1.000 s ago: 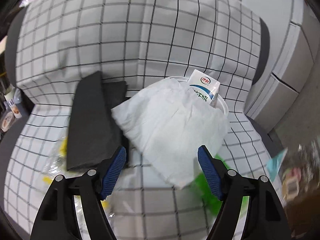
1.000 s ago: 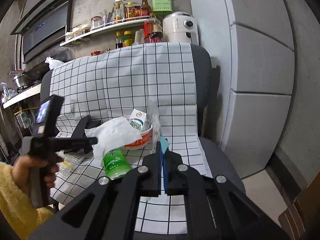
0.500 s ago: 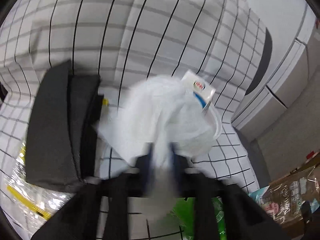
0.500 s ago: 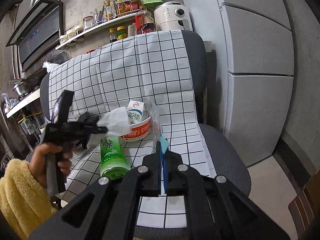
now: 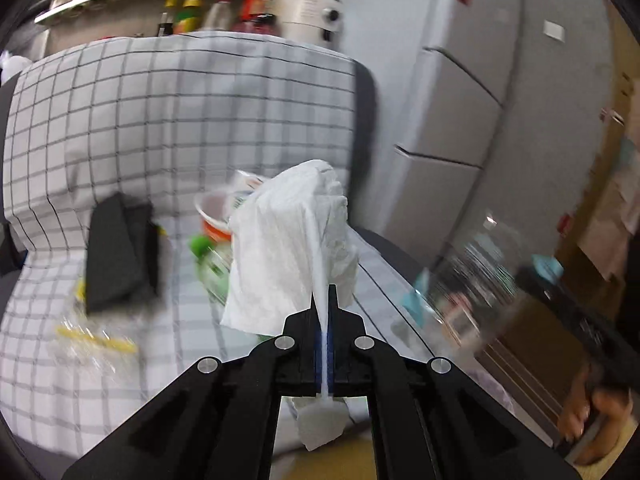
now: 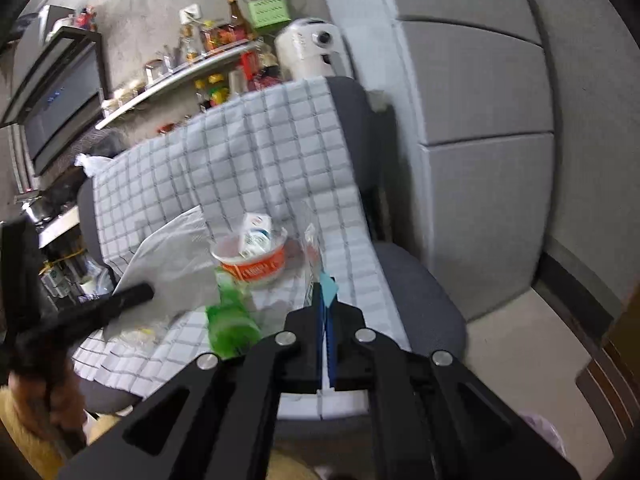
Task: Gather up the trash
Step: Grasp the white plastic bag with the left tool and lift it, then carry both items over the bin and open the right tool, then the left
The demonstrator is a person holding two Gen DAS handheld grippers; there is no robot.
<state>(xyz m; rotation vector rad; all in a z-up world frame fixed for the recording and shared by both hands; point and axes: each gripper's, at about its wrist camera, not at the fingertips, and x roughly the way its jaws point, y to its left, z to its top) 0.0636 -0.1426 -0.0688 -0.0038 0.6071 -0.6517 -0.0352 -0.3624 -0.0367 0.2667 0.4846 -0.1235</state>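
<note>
— Since a second ago, what has changed?

— Where my left gripper (image 5: pixel 323 304) stood spread over the white tissue (image 5: pixel 292 248) lying on the noodle bowl (image 5: pixel 212 216), its jaws have just been closing, and now they are pressed together on a fold of that tissue. It hangs free at the centre of the left view, lifted off the bowl, a tail poking out below the fingers.

— How does it handle?

— Very light and limp, I judge. It drapes and crumples, so one pinch on any gathered fold carries it; the risk is tearing or slipping out if I swing it fast.

— And your other hand?

— My right gripper (image 6: pixel 325 300) is clamped on the edge of a clear plastic bag (image 6: pixel 312 248) with a blue tab, mid-frame in the right view. That film looks slick and floppy, so I would keep a firm hold near the rim.

— What is left around?

— Left of centre, the bowl holds a milk carton (image 6: pixel 256 232); a green bottle (image 6: pixel 228 320) lies just in front of it. Further left in the left view sit a black folded thing (image 5: pixel 116 256) and a crinkled clear wrapper (image 5: pixel 96 340), all on the checked cloth (image 5: pixel 120 120) over the chair.
</note>
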